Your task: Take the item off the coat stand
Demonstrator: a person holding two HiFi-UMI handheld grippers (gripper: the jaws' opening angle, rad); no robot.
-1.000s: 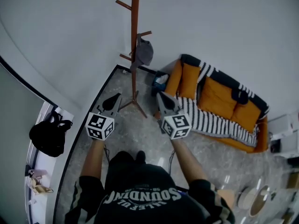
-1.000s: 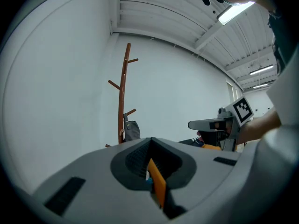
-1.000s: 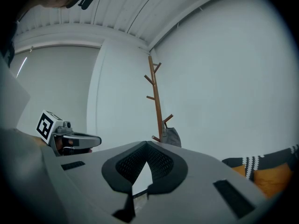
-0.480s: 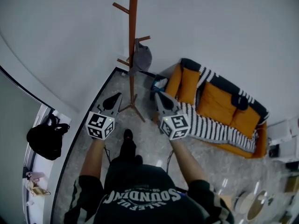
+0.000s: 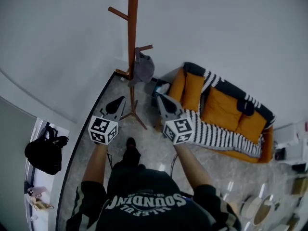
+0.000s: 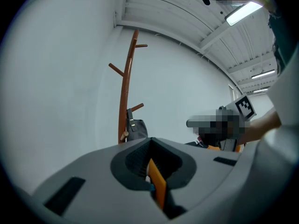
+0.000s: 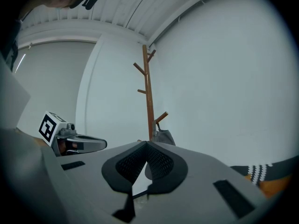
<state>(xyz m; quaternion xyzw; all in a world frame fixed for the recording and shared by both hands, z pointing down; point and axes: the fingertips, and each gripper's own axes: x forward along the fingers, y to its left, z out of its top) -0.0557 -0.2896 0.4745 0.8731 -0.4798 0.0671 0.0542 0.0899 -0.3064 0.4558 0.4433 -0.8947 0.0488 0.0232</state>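
A brown wooden coat stand (image 5: 131,47) rises in the room's corner, and a small grey bag (image 5: 143,67) hangs from one of its lower pegs. Both grippers are held out in front of the person, well short of the stand and touching nothing. The left gripper (image 5: 115,105) points at the stand's foot with its jaws together. To its right, the right gripper (image 5: 161,102) is also shut and empty. The left gripper view shows the stand (image 6: 124,101) and the bag (image 6: 135,129) beyond its shut tips (image 6: 149,140). In the right gripper view the bag (image 7: 163,136) sits just above the shut tips (image 7: 146,143).
An orange sofa (image 5: 216,105) with a black-and-white striped throw (image 5: 211,126) stands against the wall right of the stand. A black bag (image 5: 43,150) rests on a ledge at the far left. The stand's tripod feet (image 5: 132,115) spread over the grey floor.
The person has stepped forward: one foot now shows ahead of the body, and the stand and bag have shifted left in the view. Both grippers stay shut and level.
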